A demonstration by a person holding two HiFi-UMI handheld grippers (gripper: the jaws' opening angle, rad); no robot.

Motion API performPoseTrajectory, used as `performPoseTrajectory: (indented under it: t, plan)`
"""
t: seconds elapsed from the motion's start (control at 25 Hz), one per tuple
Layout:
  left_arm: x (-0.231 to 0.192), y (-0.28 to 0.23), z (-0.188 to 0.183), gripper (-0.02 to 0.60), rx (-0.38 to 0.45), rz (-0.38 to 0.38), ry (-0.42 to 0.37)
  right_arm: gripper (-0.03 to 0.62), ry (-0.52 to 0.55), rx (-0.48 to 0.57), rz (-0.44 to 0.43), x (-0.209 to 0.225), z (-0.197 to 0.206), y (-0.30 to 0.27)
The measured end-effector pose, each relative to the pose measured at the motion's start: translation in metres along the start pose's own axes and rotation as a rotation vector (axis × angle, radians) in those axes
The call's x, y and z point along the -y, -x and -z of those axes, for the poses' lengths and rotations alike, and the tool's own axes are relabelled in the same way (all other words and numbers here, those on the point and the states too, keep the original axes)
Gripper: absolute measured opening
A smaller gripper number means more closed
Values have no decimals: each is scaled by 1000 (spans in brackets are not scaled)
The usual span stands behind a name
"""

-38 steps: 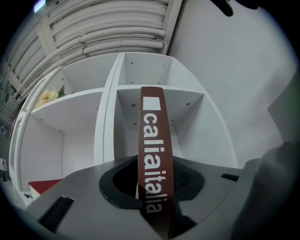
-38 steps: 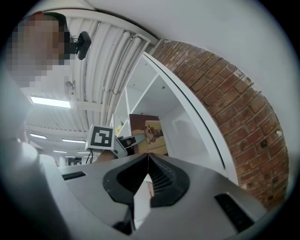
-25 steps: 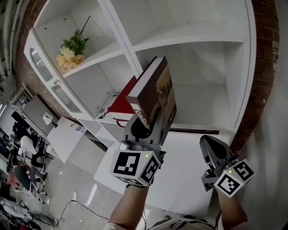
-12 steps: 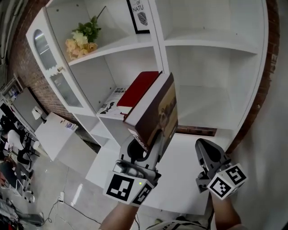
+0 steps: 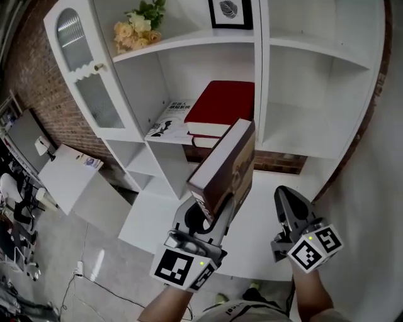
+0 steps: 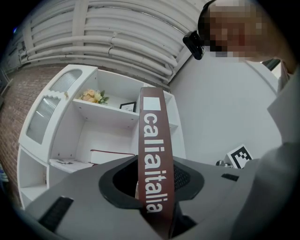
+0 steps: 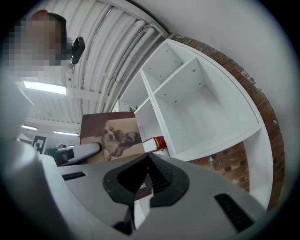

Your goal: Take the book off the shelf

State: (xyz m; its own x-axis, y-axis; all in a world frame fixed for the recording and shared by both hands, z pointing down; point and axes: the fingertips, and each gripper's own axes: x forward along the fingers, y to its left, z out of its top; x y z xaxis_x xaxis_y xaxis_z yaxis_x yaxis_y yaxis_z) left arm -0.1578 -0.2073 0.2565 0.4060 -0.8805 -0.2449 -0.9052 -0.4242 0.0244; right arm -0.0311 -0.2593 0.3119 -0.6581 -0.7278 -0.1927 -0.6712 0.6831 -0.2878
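Observation:
My left gripper [image 5: 211,214] is shut on a brown book [image 5: 223,173], which it holds upright by the lower end in the air in front of the white shelf unit [image 5: 261,75]. In the left gripper view the book's spine [image 6: 152,164] with white lettering stands between the jaws of the left gripper [image 6: 154,190]. The right gripper [image 5: 284,200] hovers to the book's right with its jaws together and nothing in them. From the right gripper view the book's cover [image 7: 112,138] with a dog photo shows at the left, apart from the right gripper [image 7: 147,157].
A stack with a red book [image 5: 221,104] on top and a magazine [image 5: 169,119] lie on a middle shelf. Flowers [image 5: 140,22] and a framed picture [image 5: 230,11] stand above. A glass cabinet door [image 5: 82,69] is at the left. The compartments at the right hold nothing.
The left gripper has drawn the brown book back and down, away from the shelf. The head view has tilted up, so more of the upper shelves shows. The right gripper stays beside it.

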Motion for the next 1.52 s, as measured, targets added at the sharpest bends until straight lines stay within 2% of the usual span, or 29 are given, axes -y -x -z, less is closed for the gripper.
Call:
performPoseTrajectory:
  t: [0.24,0.56,1.12,1.52]
  plan:
    - [-2,41,20,147,-46,8,43,16,26,-37,25,-32,20,15]
    - [5,75,29,147,-70,14,33,15,73,-64,42,-59,36,32]
    - [7,100,28,147,-71,21,9,15,97,-68,27,-89,41,42]
    - [9,112,25,147,-79,29,3,15,107,-60,56,-102,37,49]
